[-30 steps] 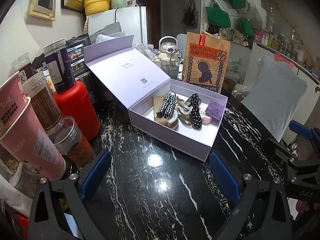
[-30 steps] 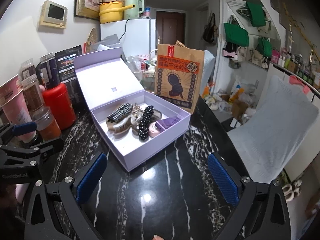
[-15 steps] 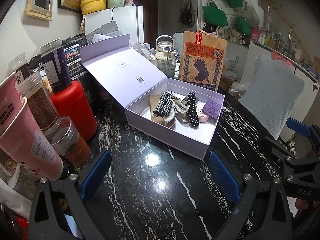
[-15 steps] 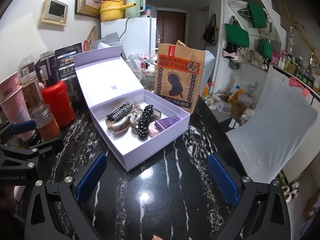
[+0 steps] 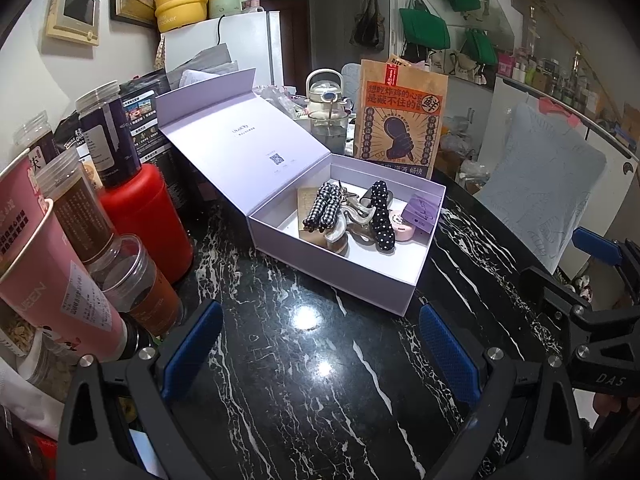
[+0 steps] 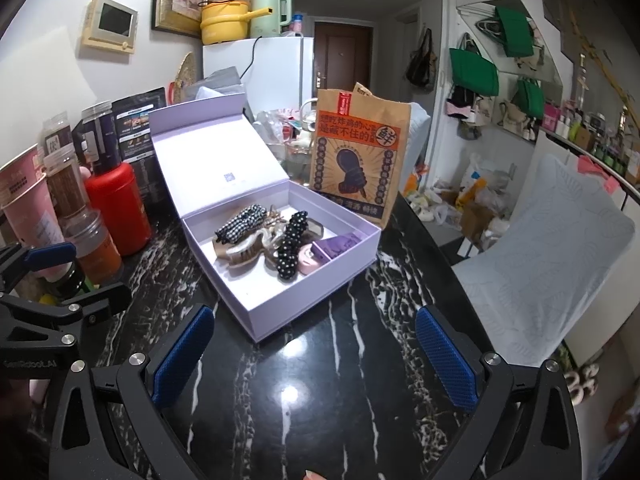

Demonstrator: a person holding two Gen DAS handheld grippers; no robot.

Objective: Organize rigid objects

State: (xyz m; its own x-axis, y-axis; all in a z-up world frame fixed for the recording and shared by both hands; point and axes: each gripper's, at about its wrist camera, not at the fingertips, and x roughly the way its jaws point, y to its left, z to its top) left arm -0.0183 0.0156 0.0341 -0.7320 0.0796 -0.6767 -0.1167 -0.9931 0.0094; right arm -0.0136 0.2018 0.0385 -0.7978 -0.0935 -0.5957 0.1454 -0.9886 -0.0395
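Black marble table (image 5: 304, 392), white-veined, glossy. On it one lilac box (image 5: 340, 276), rigid card, lid (image 5: 240, 148) hinged back. One kraft paper bag (image 5: 400, 128) stands just behind the box. Left of the box: one red canister (image 5: 140, 220), smooth plastic. Inside the box I count one checked hair clip (image 5: 324, 210), one polka-dot clip (image 5: 380, 216), one pink round case (image 5: 402, 230), one purple carton (image 5: 420, 208) (others tangled, uncountable). Left gripper (image 5: 320, 348) and right gripper (image 6: 316, 354) both spread wide, empty, near the box's front.
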